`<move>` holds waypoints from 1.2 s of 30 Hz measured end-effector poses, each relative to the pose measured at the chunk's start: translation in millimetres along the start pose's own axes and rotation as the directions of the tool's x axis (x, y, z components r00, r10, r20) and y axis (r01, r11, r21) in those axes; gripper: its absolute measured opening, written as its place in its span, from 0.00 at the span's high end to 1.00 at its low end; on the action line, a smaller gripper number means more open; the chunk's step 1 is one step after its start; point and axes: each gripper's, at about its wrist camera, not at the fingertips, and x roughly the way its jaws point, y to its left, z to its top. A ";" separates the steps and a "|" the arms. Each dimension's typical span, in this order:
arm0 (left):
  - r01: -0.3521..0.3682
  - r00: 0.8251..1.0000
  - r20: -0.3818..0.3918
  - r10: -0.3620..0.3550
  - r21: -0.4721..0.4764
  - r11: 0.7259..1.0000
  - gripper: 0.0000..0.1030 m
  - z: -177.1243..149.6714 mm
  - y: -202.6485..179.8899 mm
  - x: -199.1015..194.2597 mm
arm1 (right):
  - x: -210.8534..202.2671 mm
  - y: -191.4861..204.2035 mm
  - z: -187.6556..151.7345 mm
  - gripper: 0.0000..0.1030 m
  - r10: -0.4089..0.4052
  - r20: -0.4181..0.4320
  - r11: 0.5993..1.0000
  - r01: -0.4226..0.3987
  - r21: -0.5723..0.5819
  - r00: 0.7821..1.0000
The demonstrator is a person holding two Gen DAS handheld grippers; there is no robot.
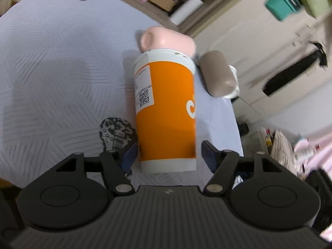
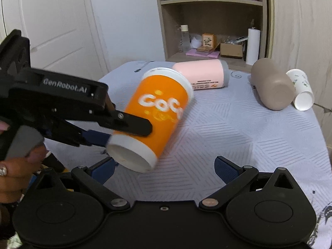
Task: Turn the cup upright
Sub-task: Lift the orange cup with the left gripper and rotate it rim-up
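An orange paper cup (image 1: 166,112) with white rims is held between the fingers of my left gripper (image 1: 169,153), which is shut on its lower part. In the right wrist view the same cup (image 2: 157,116) is lifted off the table and tilted, its narrow base toward the camera, with the left gripper (image 2: 124,128) clamped across it. My right gripper (image 2: 165,171) is open and empty, low over the table just in front of the cup.
A pink cup (image 2: 205,73), a brown cup (image 2: 271,84) and a white paper cup (image 2: 300,92) lie on their sides at the far part of the light patterned tablecloth (image 2: 238,141). A wooden shelf (image 2: 211,20) with bottles and boxes stands behind.
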 end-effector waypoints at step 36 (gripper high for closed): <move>0.101 0.995 -0.025 -0.098 0.170 0.980 0.33 50.5 8.0 9.5 | 57.5 -40.4 57.2 0.24 0.335 -0.135 0.918 -0.290 0.272 0.933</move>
